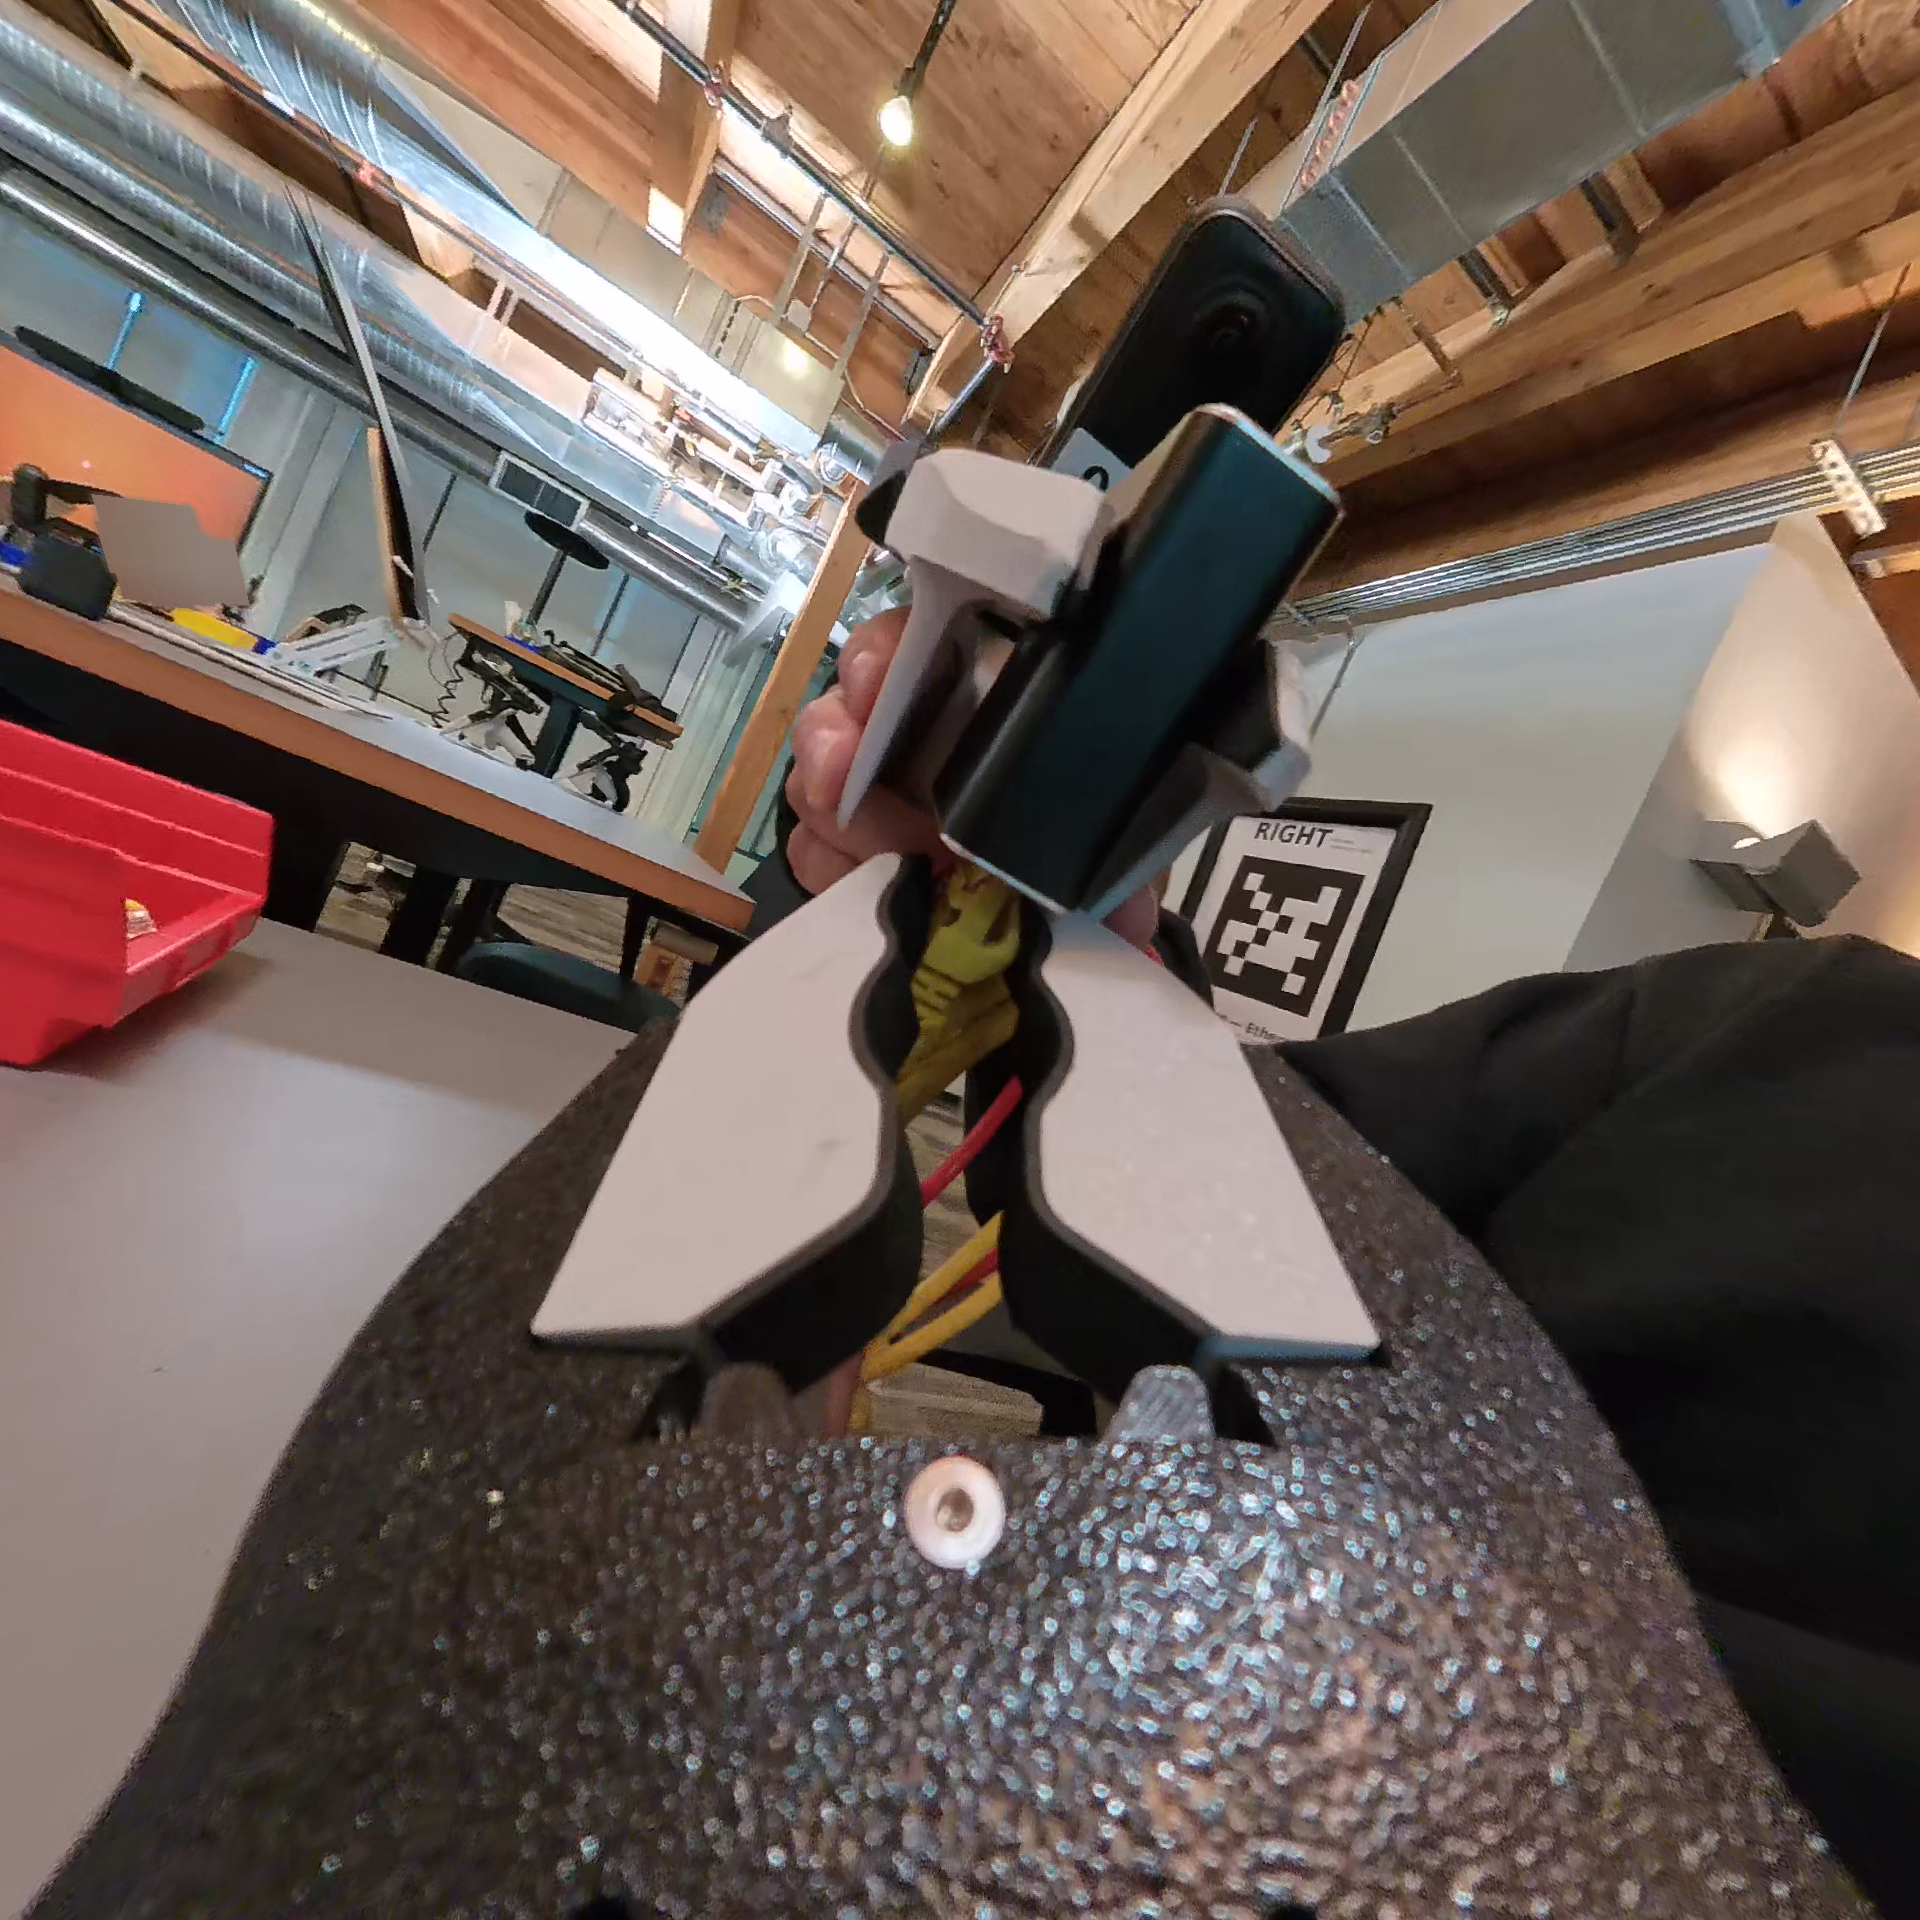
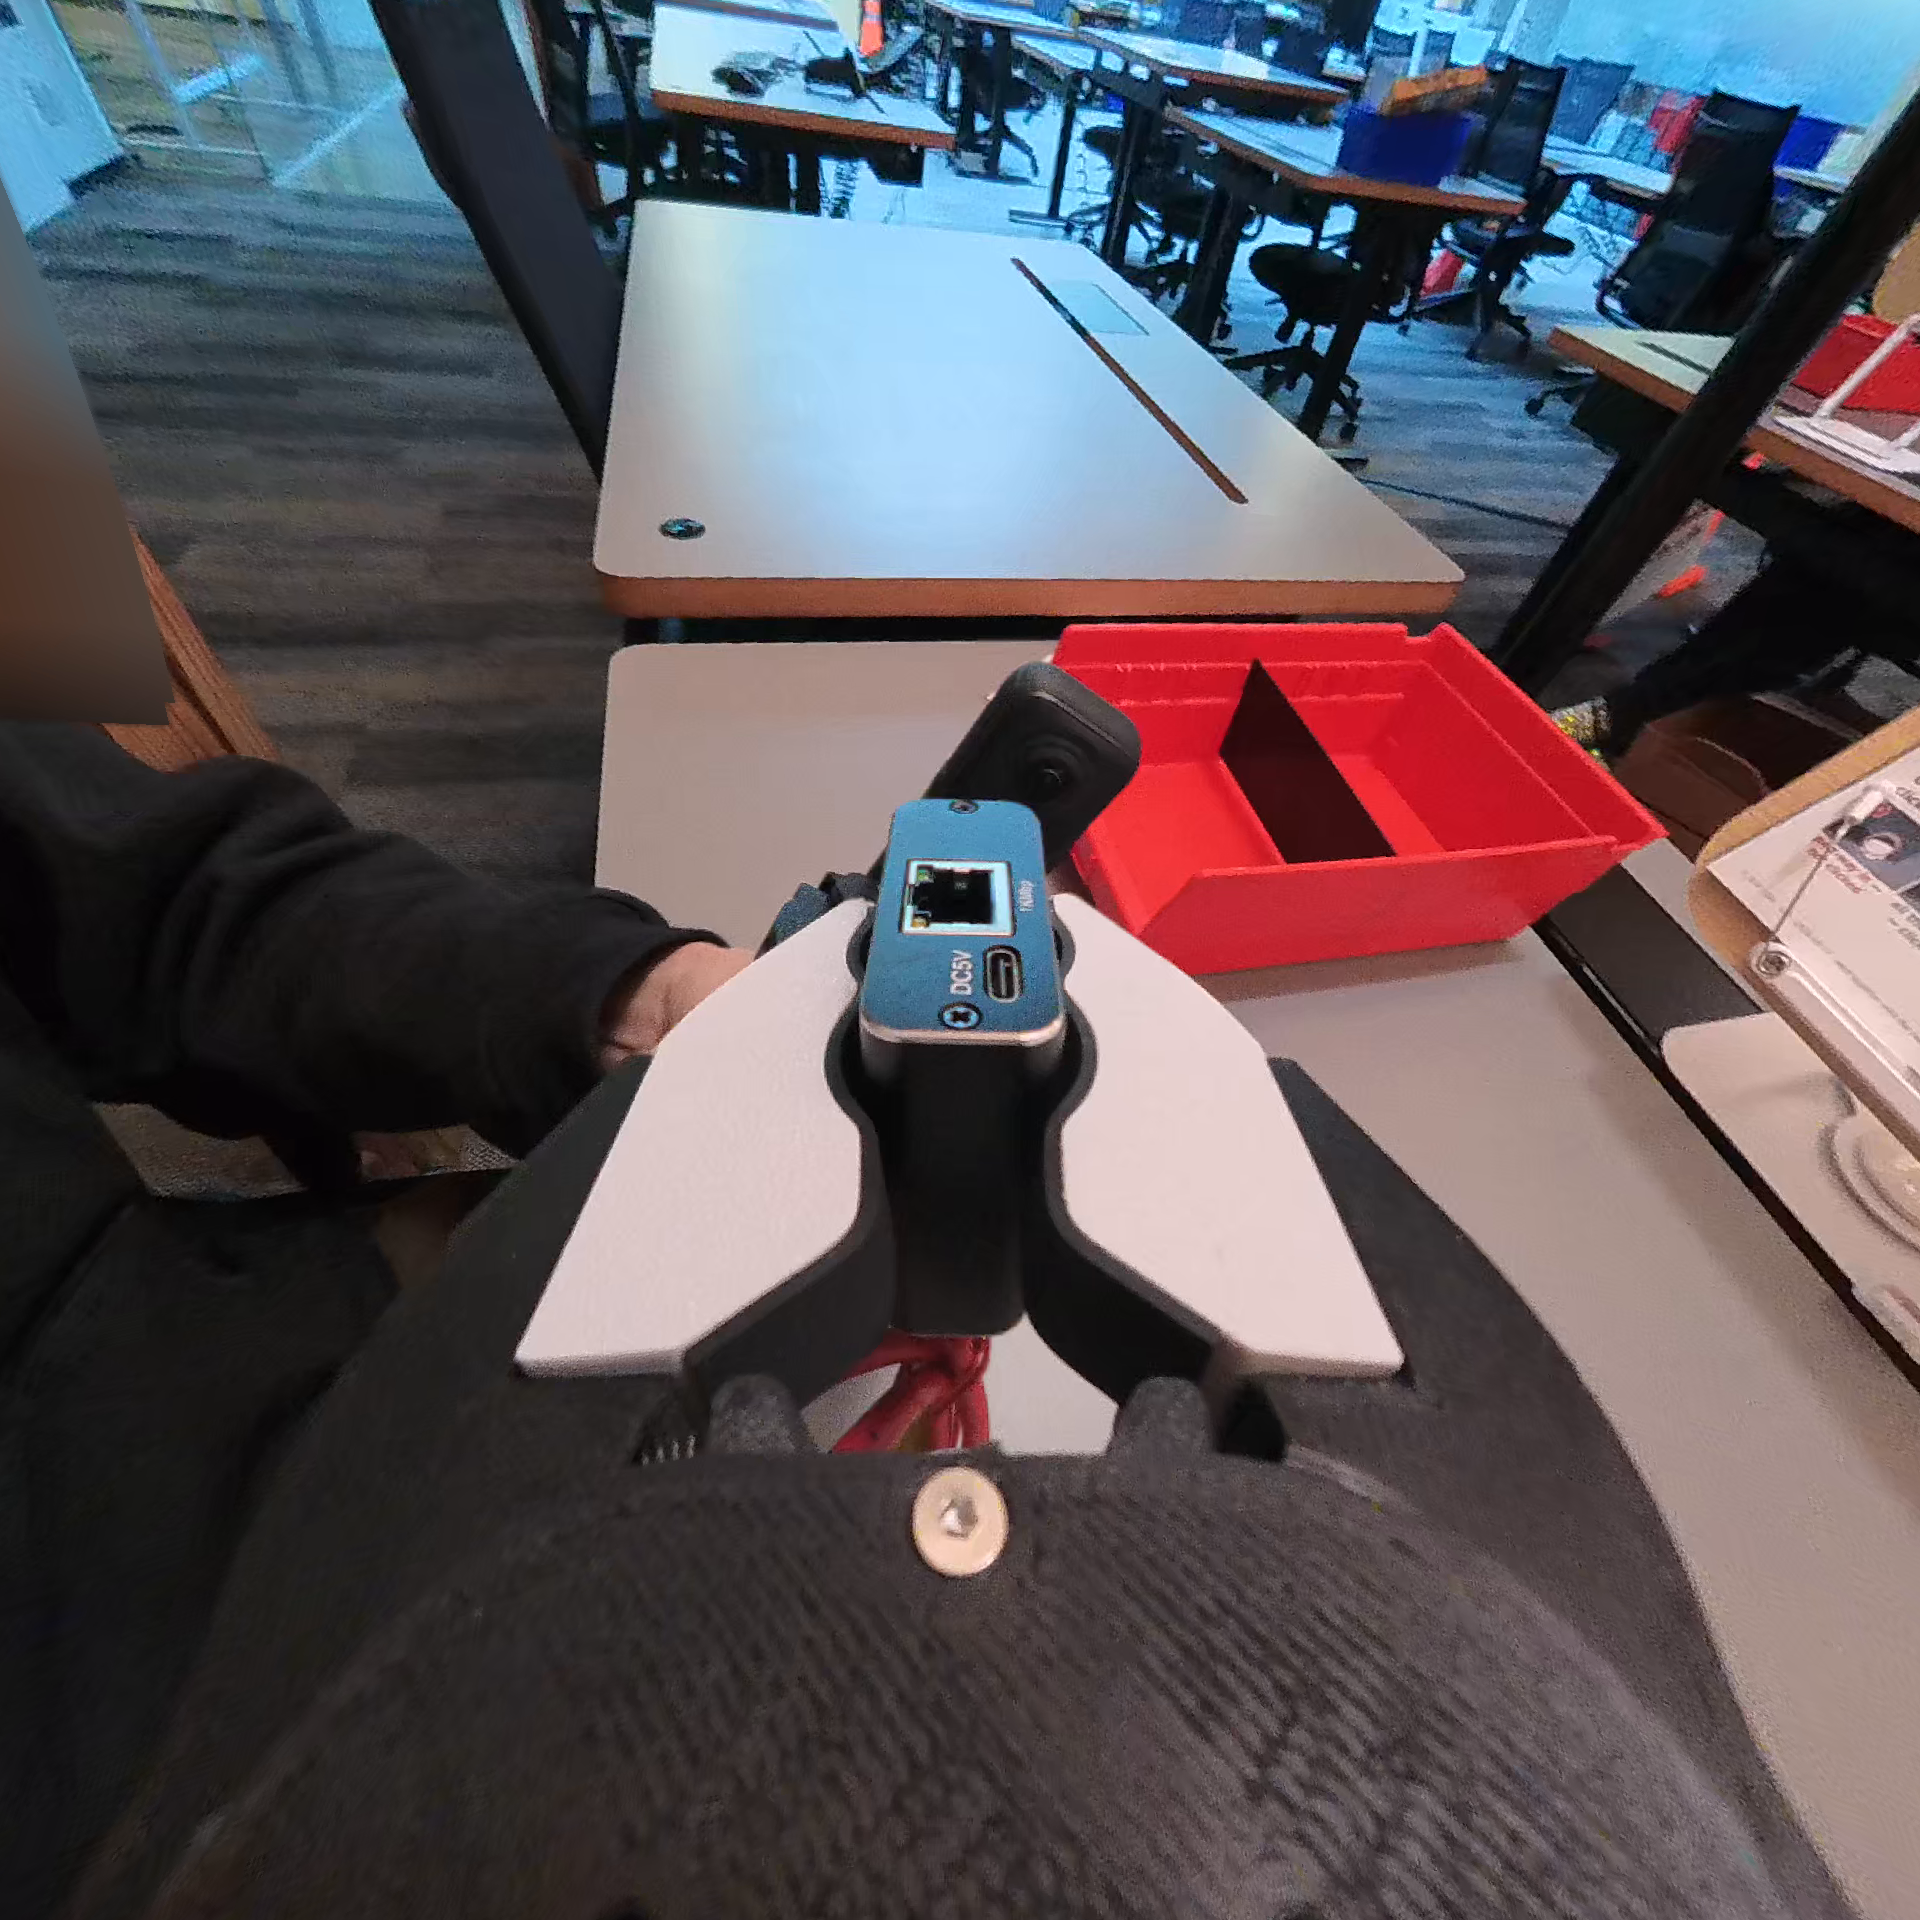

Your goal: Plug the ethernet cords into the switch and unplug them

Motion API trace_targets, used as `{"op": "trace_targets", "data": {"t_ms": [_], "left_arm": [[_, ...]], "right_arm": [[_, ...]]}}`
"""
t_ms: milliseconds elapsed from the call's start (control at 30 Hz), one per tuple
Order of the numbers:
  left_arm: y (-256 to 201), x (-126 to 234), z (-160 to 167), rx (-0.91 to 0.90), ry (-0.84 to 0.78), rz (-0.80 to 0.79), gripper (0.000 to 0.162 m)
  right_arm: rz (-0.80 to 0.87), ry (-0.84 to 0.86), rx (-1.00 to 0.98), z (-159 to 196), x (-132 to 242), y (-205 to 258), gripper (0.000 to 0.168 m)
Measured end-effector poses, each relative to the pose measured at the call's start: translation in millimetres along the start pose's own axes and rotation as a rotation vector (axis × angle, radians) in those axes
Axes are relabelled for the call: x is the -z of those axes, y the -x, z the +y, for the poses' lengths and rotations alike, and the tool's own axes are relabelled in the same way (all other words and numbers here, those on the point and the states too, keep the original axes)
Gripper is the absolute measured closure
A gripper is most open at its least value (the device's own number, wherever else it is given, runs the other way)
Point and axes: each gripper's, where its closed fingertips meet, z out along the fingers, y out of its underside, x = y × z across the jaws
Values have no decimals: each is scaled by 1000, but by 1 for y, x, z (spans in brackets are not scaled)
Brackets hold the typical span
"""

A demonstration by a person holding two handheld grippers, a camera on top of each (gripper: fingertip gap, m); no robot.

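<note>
In the right wrist view my right gripper (image 2: 961,935) is shut on the switch (image 2: 961,1143), a dark box with a blue end face that carries an ethernet port (image 2: 956,896); that port is empty. In the left wrist view my left gripper (image 1: 966,914) is shut on a yellow ethernet plug (image 1: 956,966). Yellow and red cords (image 1: 935,1299) hang below its fingers. The switch (image 1: 1122,675) sits just ahead of the plug, held by the right gripper's white fingers (image 1: 977,530). I cannot tell whether the plug sits in a port. Red cords (image 2: 925,1392) show under the switch.
A red bin (image 2: 1351,810) with a dark divider stands on the grey table (image 2: 1403,1143) to the right; it also shows at the left in the left wrist view (image 1: 104,883). A framed marker sign (image 1: 1299,925) stands behind. A black sleeve (image 2: 260,935) reaches in from the left. The left gripper's tips are roughly 6 cm from the right gripper's.
</note>
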Motion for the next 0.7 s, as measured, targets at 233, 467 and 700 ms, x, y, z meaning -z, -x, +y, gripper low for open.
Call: {"op": "trace_targets", "data": {"t_ms": [233, 467, 700], "left_arm": [[2, -1, 2, 76, -35, 33, 146], [6, -1, 0, 61, -26, -16, 147], [8, -2, -1, -83, 74, -154, 148]], "right_arm": [[17, 8, -43, 4, 2, -4, 141], [55, -13, -49, 1, 7, -13, 141], [58, -73, -114, -7, 14, -18, 140]]}}
